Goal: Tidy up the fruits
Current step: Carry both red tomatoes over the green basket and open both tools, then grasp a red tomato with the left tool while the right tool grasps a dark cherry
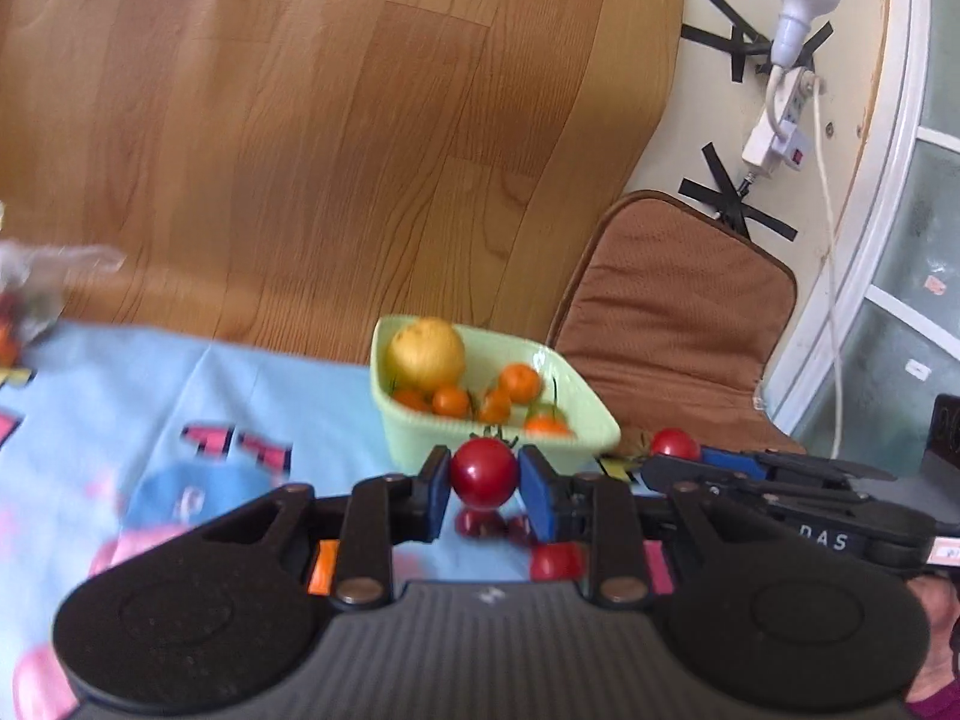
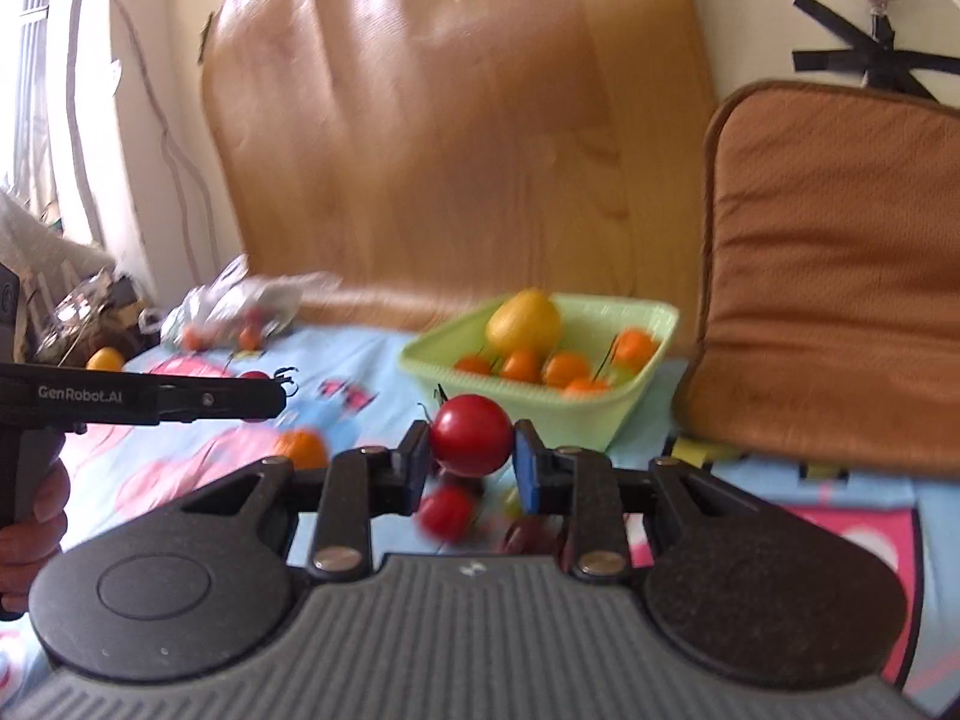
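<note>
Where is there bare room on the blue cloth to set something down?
Free: the patterned blue cloth left of the pale green plastic basket. Crowded: loose red cherry tomatoes under the tongs.

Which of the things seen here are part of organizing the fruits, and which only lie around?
Part of the job:
- left gripper, shut on a red cherry tomato
- right gripper, shut on another red tomato
- pale green plastic basket holding small orange fruits and a yellow lemon

Only lying around:
- brown seat cushion
- white power strip
- black tape crosses
</note>
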The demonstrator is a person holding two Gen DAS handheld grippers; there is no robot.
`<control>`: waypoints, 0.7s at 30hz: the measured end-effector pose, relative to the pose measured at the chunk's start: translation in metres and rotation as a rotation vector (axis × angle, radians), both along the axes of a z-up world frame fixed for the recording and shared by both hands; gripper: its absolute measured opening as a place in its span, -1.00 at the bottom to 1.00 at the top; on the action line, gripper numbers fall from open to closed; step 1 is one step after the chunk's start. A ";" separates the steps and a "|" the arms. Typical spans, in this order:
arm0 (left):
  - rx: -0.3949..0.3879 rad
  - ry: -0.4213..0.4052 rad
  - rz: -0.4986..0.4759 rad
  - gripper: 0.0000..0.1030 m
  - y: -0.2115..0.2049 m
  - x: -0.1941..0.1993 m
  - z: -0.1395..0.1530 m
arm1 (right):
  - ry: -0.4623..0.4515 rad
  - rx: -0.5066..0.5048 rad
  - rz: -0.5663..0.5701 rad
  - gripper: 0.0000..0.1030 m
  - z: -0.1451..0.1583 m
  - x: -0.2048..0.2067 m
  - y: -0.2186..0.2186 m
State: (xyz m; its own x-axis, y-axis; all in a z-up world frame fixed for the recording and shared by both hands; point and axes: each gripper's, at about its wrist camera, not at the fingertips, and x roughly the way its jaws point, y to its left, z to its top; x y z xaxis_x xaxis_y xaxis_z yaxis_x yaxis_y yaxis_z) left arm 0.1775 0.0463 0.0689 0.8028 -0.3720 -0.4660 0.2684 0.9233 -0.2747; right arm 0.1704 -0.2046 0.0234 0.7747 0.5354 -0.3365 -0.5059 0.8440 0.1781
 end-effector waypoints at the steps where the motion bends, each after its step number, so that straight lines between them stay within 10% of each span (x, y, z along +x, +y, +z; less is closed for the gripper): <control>1: 0.014 0.008 -0.004 -0.51 -0.005 0.015 0.000 | -0.005 0.004 -0.005 -0.38 0.001 0.011 -0.001; 11: 0.083 0.101 -0.028 -0.31 -0.048 0.111 -0.021 | 0.041 -0.008 -0.001 -0.36 -0.019 0.076 0.012; 21: 0.037 0.046 -0.021 -0.30 -0.031 0.028 -0.017 | 0.032 -0.005 0.023 -0.36 -0.003 0.022 -0.023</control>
